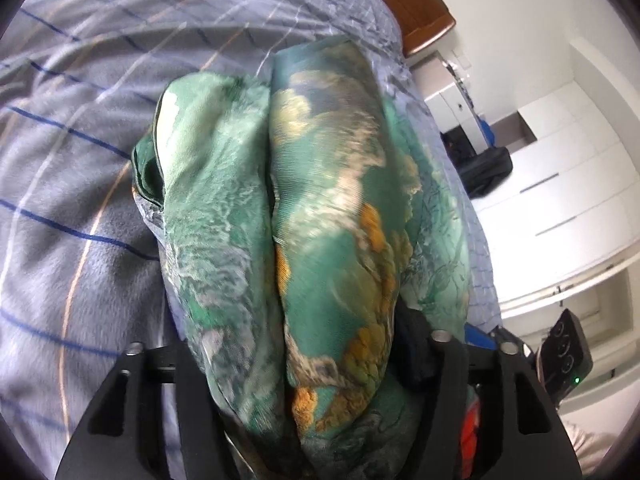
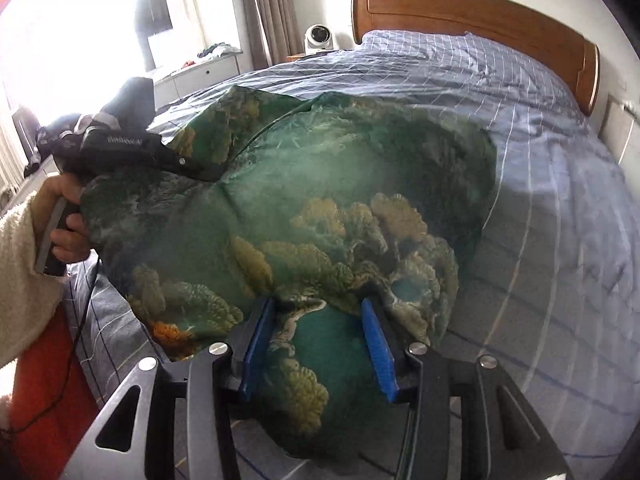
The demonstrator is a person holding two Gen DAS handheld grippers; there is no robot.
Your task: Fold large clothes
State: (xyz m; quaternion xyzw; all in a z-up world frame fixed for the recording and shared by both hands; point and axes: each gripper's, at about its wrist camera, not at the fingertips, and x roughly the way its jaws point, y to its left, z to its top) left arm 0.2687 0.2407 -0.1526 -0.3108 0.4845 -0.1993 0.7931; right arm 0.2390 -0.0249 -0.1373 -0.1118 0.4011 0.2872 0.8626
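Green garment [image 2: 320,184] billows, silky, over the checked bed [image 2: 560,240]; left gripper [image 1: 316,392] pinches bunched folds — right gripper [image 2: 320,344] spread around its hem.

Green garment [image 1: 304,216], seemingly bunched, on bedspread [image 1: 72,184]

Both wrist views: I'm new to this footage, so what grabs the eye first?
A big green garment printed with golden coral, bunched up between both tongs above the bed with its blue checked cover. Behind it stands a wooden headboard, and the window at the left glares white.
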